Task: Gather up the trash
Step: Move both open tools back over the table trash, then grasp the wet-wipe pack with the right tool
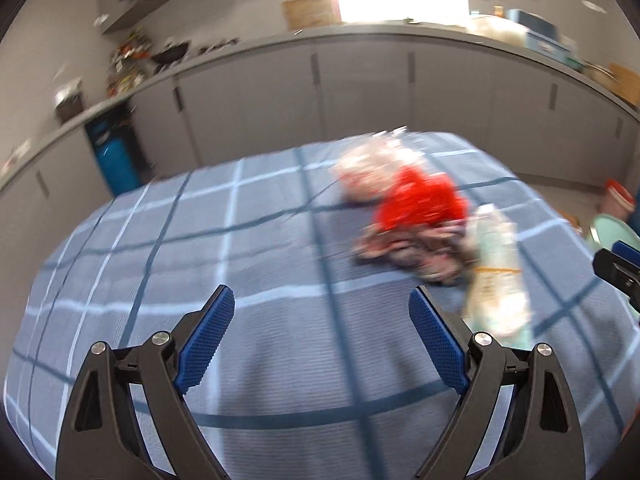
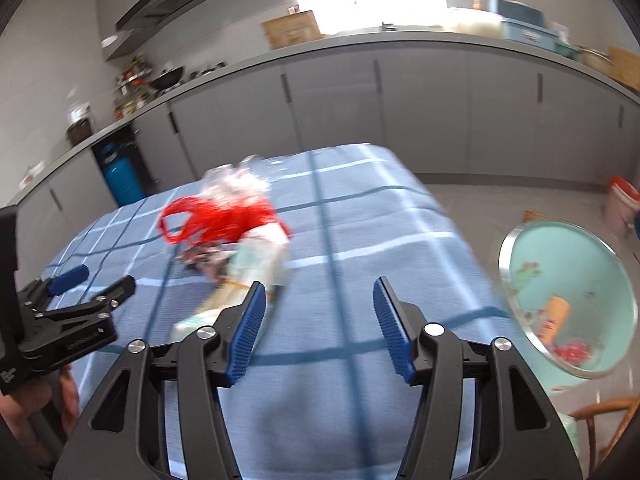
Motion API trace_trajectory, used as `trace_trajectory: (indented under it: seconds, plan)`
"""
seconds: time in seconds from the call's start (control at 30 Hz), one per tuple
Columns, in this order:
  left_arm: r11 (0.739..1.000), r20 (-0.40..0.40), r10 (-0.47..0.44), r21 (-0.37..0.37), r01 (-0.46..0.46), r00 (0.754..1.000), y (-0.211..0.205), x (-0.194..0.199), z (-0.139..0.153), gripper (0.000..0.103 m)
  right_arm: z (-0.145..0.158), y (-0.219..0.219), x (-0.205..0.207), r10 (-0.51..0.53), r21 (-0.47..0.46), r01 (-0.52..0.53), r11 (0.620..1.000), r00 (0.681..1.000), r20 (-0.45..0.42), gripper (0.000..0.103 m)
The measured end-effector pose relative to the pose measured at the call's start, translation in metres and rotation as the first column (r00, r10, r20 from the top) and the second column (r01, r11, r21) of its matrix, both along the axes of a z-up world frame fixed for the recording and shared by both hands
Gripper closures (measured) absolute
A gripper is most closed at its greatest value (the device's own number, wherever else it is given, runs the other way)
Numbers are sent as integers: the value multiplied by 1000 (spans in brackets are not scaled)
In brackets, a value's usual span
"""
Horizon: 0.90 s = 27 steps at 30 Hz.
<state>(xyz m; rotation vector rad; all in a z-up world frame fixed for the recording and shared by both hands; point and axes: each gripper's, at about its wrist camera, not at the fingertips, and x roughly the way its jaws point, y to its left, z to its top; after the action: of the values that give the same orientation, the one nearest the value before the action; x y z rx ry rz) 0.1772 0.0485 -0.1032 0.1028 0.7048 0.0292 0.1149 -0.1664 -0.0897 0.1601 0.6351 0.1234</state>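
Trash pile (image 1: 416, 216) lies mid-tabletop (image 1: 200, 240), blurred; pale wrapper (image 1: 496, 276) has its long axis running near-to-far. Left gripper (image 1: 322, 300) and right gripper (image 2: 319, 298) jaws apart, empty.

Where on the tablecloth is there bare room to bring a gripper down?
Bare: the checked tablecloth from the trash pile to the edge by the teal bin, and the near strip under both open grippers. Crowded: the pile itself, red bag and wrappers overlapping.

Blue checked tablecloth (image 1: 280, 360) — crumpled wrappers (image 1: 412, 216), red bag (image 2: 224, 216)
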Motion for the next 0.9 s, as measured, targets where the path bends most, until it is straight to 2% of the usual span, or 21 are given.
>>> trace_trajectory:
  seconds: [0.1,0.2,0.47,0.5,0.57,0.63,0.9]
  plan:
    - [998,-34,58,-25,-59,998,22,5,-10,15,-6,32,16,48,-22,-49,999,998,-48,44]
    - [996,-29,79,-39,-80,996,32,6,-10,15,-16,54,26,77,-40,-81,996,993,-86,44]
    - [995,-40,77,-53,-79,996,31,5,-13,15,-38,71,32,100,-16,-104,994,981,-164,44]
    - [996,-42,75,-55,-77,996,31,4,-14,15,-40,70,32,109,2,-110,994,979,-172,47]
    - [996,-46,70,-59,-73,996,30,4,-14,15,-41,67,33,117,27,-113,993,976,-186,60]
    - [996,-49,63,-63,-66,997,27,4,-14,15,-42,63,32,128,48,-121,991,973,-193,83]
    - [997,-64,4,-77,-9,998,4,6,-13,15,-31,41,6,122,53,-115,992,982,-147,91]
